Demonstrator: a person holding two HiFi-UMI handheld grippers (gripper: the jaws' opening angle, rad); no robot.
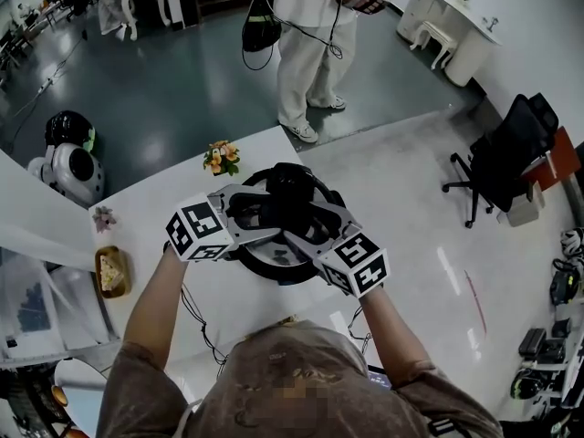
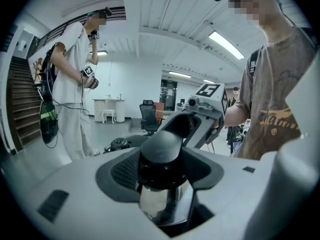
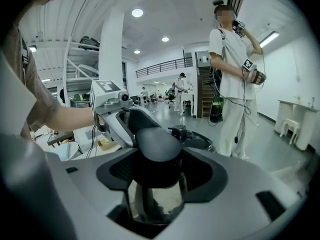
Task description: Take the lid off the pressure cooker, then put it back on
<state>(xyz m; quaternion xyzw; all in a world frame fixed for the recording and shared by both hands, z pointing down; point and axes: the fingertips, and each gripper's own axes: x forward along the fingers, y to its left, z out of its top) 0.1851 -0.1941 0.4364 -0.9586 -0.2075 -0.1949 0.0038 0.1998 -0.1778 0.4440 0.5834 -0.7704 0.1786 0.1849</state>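
With your left gripper (image 1: pixel 245 219) and right gripper (image 1: pixel 315 236) clamped on the cooker's (image 1: pixel 274 261) side handles (image 2: pixel 162 146), an uneven pull could slide it off the desk (image 1: pixel 155 181).

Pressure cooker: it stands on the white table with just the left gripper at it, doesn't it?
Not quite. Both grippers are at it. The head view shows the left gripper and the right gripper reaching in from opposite sides of the pressure cooker, each with a black handle between its jaws. The cooker does stand on the white table.
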